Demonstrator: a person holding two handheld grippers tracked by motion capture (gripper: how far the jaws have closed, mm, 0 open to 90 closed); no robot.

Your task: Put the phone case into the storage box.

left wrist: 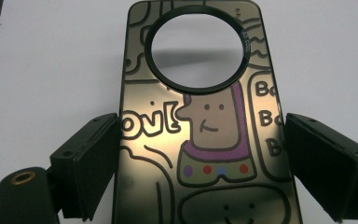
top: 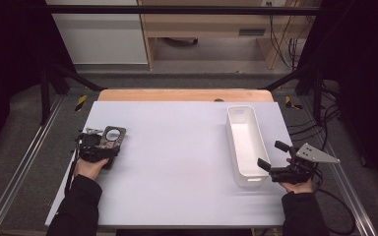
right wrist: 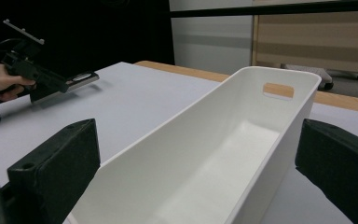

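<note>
The left tool point(left wrist: 200, 154) grasps a phone case point(left wrist: 200, 116) by its long edges; the case's lower end is cut off at the frame bottom in the left gripper view. The case, printed with cartoon figures, sits over the tabletop point(top: 177, 162) near its left edge. The right tool point(top: 274, 160) stands released, jaws straddling the near end of a white bin point(top: 246, 142).

White bin point(right wrist: 223, 154) between open jaws
</note>
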